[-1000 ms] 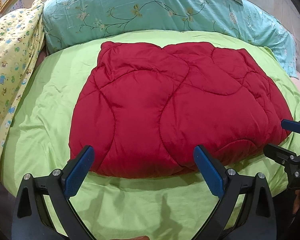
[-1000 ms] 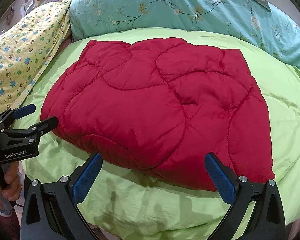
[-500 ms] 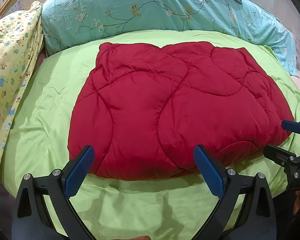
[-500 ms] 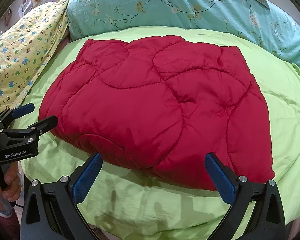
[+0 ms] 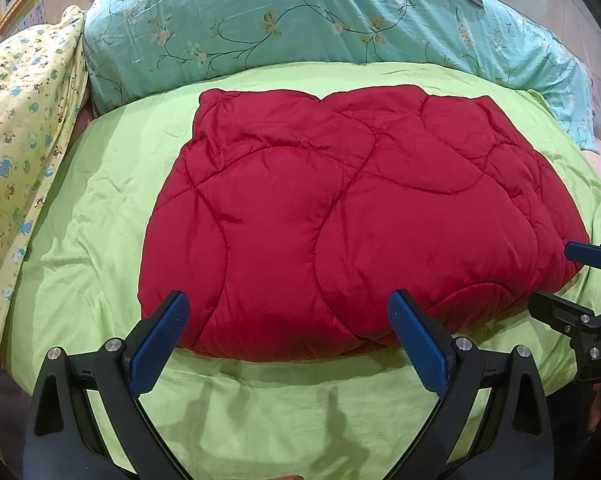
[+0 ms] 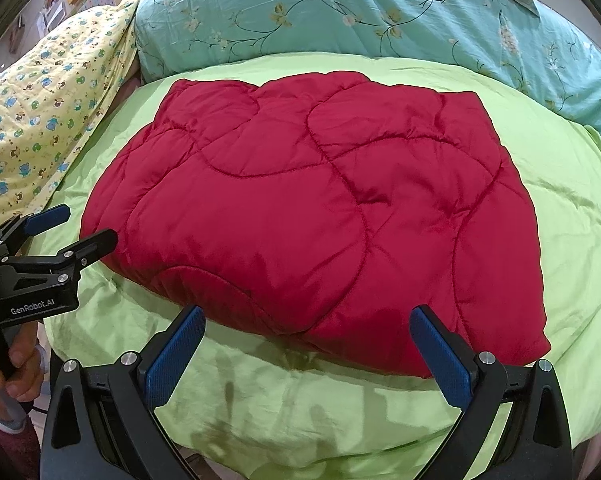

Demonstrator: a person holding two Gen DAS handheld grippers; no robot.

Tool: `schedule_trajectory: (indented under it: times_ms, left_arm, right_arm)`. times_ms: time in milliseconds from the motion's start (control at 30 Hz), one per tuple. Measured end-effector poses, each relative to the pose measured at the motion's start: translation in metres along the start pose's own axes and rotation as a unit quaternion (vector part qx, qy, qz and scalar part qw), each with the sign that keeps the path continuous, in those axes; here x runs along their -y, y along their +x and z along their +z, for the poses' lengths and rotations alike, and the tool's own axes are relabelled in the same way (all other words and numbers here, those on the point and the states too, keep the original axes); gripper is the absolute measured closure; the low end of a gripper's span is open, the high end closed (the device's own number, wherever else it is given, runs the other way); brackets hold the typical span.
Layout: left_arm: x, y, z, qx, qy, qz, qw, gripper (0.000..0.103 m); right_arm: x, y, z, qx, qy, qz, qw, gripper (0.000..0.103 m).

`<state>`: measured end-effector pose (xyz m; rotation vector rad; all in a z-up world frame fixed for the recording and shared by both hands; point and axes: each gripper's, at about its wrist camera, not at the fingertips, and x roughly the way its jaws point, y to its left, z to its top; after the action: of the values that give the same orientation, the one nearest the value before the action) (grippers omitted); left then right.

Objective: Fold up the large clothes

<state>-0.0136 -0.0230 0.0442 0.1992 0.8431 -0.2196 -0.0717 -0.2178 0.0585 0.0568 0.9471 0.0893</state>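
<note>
**Operator:** Green bedding point(image 5: 100, 216) covers the whole bed, with a teal floral pillow point(image 5: 300, 24) along the far edge and a yellow printed quilt point(image 5: 16, 128) bunched on my left. On top, roughly centred, lies the red quilted garment point(image 5: 340, 208), puffed up into a thick, rounded slab.

**Colleague:** Where are your tongs?

**Operator:** Both are spread wide and grasping nothing. My left gripper point(image 5: 288, 332) hovers at the near edge of the red piece. My right gripper point(image 6: 308, 344) hovers at the same edge, nearer the right corner.

**Colleague:** What worries you?

**Operator:** Thickness, mainly. If I bite only the slippery top shell, I expect it to slide off the padding, and the fold would drag crooked. Grab too deep and I could catch the green bedding too and haul it along.

**Colleague:** Anything else?

**Operator:** The two grippers are close; the left one's fingers point(image 6: 88, 244) show almost touching the garment's left flank in the right-hand view, so a hasty crossing move could knock them together. I can't tell from this fisheye whether the near edge is a fold or loose layers. Loose layers would likely spring apart when lifted.
</note>
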Motion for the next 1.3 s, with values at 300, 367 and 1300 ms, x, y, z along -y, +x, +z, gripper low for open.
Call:
schedule_trajectory:
  times_ms: [300,367,1300]
  left_arm:
    - [0.0000,-0.0011,-0.0006,0.001,0.000,0.001,1.0000,0.003]
    - [0.0002,-0.0011,-0.0005,0.001,0.000,0.002,1.0000,0.003]
    - [-0.0008,-0.0038,-0.0012,0.006,-0.002,0.003,1.0000,0.003]
  right_arm:
    - [-0.0015,-0.0015,-0.0006,0.001,0.000,0.000,1.000,0.000]
    - [-0.0014,-0.0013,-0.0006,0.001,0.000,0.001,1.000,0.000]
    - [-0.0039,-0.0030,-0.0011,0.000,0.000,0.002,1.000,0.000]
